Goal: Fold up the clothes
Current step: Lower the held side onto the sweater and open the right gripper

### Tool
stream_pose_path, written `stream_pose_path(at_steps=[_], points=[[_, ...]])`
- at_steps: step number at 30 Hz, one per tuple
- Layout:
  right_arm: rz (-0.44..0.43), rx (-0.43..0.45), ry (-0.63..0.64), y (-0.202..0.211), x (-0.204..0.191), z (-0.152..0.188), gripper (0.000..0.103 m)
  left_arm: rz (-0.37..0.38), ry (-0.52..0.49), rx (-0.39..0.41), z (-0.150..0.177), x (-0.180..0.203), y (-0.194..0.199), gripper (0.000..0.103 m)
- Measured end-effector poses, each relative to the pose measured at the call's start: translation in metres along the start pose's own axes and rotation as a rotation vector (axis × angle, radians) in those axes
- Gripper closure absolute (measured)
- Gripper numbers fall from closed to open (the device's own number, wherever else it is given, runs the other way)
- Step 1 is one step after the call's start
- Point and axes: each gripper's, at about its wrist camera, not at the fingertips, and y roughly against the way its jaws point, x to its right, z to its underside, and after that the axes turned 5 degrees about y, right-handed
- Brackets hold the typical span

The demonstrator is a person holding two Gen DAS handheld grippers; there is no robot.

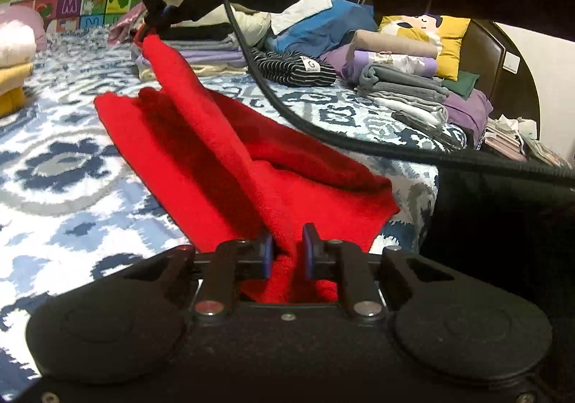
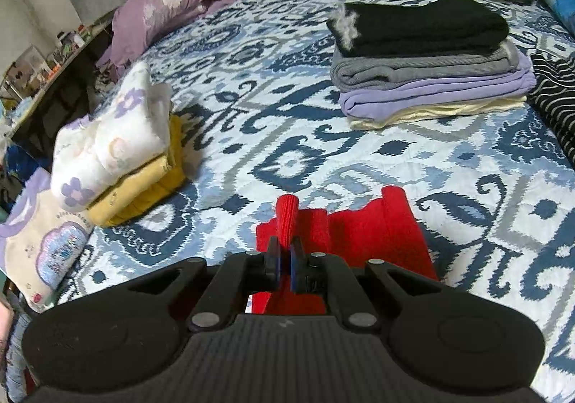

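A red knit garment lies partly folded on the blue-and-white patterned bedspread. My left gripper is shut on its near edge, the cloth bunched between the blue pads. My right gripper is shut on a ribbed red cuff or corner, lifted above the rest of the garment. In the left wrist view the right gripper holds the far corner raised, so a ridge of red cloth stretches between the two grippers.
Folded stacks stand on the bed: black, grey, lilac and cream, floral white on yellow, grey and purple piles, a striped garment. A lilac pillow lies far left. A black cable crosses the left wrist view.
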Motion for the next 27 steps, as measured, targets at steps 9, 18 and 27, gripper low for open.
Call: stream_pose_path(at_steps=[9, 18, 27], points=[[0.072, -0.052, 0.089, -0.044, -0.017, 0.001, 0.096, 0.034, 0.042, -0.029, -0.001, -0.007, -0.001, 0.089], [0.100, -0.091, 0.092, -0.076, -0.014, 0.005, 0.095, 0.069, 0.082, -0.045, -0.001, -0.018, 0.000, 0.079], [0.016, -0.076, 0.038, -0.070, 0.002, -0.001, 0.068, 0.091, 0.053, -0.056, 0.000, -0.015, 0.002, 0.061]])
